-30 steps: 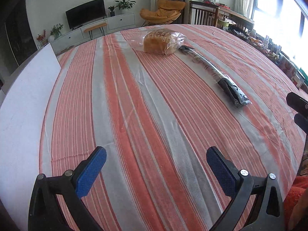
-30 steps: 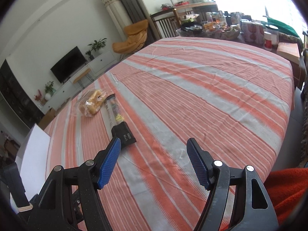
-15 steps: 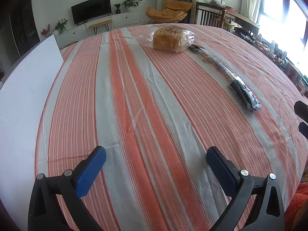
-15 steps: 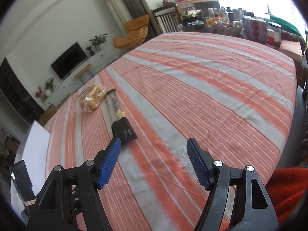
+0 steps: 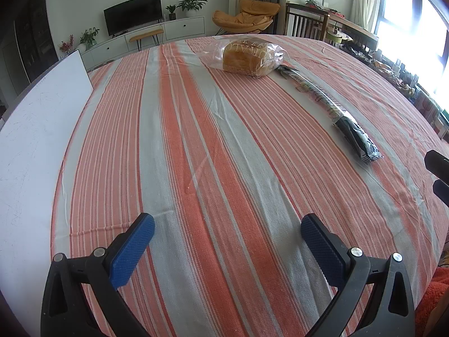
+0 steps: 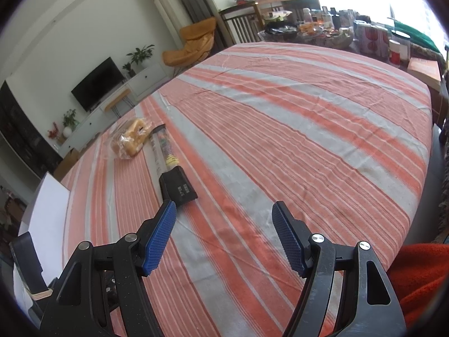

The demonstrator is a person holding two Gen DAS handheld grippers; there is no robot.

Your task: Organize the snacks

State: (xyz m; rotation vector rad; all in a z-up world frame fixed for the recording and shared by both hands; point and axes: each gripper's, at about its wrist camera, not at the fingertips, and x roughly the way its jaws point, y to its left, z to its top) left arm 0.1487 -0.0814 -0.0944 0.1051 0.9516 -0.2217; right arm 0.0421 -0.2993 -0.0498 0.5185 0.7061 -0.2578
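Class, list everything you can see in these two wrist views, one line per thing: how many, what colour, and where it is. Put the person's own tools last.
Bagged bread: one, golden-brown loaf in clear plastic, far end of the table.
Long snack pack: one, clear sleeve with a black end, lying flat just right of the bread, its clear tip close to the bag.
Tablecloth: one, orange and grey stripes, covering the table.
White board: one, white, along the table's left edge.
Television: one, black, on a white cabinet at the far wall.
Armchair: one, orange, beside the cabinet.
Left tongs: one, black with blue pads, open, empty.
Right tongs: one, black with blue pads, open, empty.
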